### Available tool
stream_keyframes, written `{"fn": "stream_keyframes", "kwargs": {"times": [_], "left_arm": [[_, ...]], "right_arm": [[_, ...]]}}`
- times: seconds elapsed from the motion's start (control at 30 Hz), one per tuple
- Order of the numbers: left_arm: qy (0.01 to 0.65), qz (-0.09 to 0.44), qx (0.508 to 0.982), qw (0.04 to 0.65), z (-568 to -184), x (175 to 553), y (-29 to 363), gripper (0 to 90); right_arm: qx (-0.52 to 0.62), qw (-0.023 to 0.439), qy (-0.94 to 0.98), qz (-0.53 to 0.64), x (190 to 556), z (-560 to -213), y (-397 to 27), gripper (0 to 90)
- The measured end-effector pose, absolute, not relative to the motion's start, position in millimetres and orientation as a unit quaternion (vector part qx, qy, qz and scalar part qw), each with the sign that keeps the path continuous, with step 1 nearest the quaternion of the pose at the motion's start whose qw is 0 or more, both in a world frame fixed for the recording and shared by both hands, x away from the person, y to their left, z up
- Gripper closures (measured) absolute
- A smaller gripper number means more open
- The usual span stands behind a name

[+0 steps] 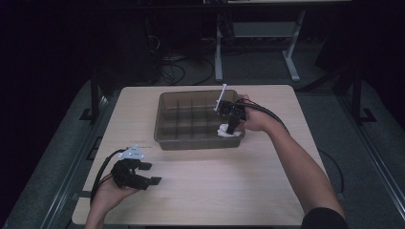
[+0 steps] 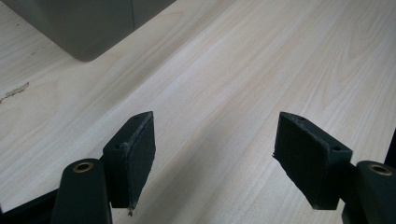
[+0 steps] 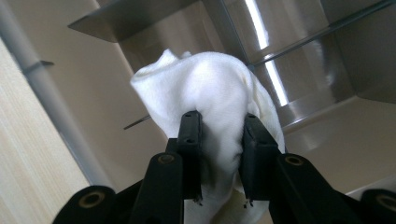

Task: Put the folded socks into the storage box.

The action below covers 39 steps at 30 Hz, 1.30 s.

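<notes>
A white cloth (image 3: 210,93) is bunched between the jaws of my right gripper (image 3: 219,135), which is shut on it. In the high view the right gripper (image 1: 232,125) points down into the near right corner of a grey-brown divided bin (image 1: 165,138), and the white cloth (image 1: 225,131) lies against the bin's floor there. My left gripper (image 1: 145,174) rests low over the wooden table (image 1: 229,186) at the near left, jaws open and empty. From the left gripper view, the left gripper (image 2: 215,158) has bare tabletop (image 2: 224,84) between its pads.
The bin has several compartments set off by thin dividers (image 3: 280,51). One corner of the bin (image 2: 88,28) stands ahead of my left gripper. Table legs and cables (image 1: 219,52) lie on the dark floor beyond the far edge.
</notes>
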<state>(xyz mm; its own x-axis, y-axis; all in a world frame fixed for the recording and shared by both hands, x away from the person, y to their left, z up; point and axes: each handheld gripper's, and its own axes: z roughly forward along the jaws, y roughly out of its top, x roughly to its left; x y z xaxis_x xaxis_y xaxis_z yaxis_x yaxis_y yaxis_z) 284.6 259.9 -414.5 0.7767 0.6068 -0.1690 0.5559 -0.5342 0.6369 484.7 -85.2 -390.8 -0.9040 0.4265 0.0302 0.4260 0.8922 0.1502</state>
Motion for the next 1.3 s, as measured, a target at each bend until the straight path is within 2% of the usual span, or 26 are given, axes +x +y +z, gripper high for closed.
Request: {"fn": "stream_keyframes", "kwargs": {"times": [1.13,1.3], "left_arm": [[0.332,0.033,0.877,0.345,-417,285,260,28.6],[0.330,0.033,0.878,0.345,-417,285,260,28.6]], "right_arm": [[0.208,0.016,0.977,0.043,486,-408,-79,72.3],[0.213,0.010,0.976,0.051,487,-407,-81,68.1]]}}
